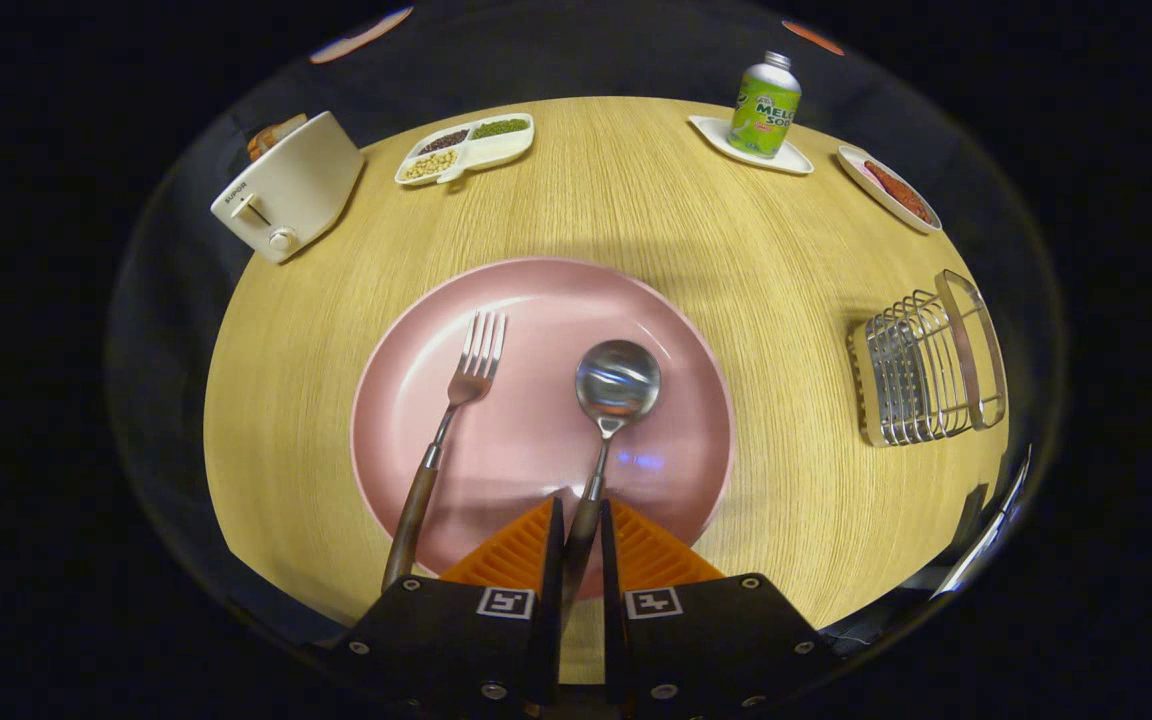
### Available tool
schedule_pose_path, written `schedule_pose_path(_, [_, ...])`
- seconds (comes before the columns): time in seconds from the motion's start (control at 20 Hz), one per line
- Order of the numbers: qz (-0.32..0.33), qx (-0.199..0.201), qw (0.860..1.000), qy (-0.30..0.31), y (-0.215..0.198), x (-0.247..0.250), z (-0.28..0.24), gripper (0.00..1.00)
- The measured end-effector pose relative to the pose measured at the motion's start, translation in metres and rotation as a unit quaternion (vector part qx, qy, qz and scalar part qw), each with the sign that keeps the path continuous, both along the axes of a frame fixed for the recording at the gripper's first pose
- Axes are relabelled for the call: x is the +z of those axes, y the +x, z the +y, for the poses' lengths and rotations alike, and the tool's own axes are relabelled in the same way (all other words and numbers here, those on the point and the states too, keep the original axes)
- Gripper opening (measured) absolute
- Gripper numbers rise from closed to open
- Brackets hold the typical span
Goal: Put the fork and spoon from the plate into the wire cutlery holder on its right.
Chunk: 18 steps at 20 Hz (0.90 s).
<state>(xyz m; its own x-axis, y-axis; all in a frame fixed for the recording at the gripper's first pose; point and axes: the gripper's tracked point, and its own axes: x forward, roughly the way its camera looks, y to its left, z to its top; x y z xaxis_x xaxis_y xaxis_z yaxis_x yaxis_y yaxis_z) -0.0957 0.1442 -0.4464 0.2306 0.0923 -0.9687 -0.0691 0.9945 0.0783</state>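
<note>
The tool (576,520) grips the spoon (612,398) by its wooden handle, both fingers pressing it, over the pink plate (536,440). The fork (451,420) lies alongside (tines pointing away). The wire cutlery holder (926,365) stands well right on the table (636,200).

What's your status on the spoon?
Hand-held gripper shut on spoon handle. Fork on plate. Path to wire holder looks clear.
</note>
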Motion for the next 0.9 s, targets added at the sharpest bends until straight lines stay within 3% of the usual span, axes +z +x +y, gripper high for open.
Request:
schedule_pose_path(0.4, [0.025, 0.01, 0.999, 0.022, 0.001, -0.003, 0.0, 0.06])
schedule_pose_path(0.9, [-0.025, 0.011, 0.998, 0.047, 0.019, 0.051, -0.037, 0.05])
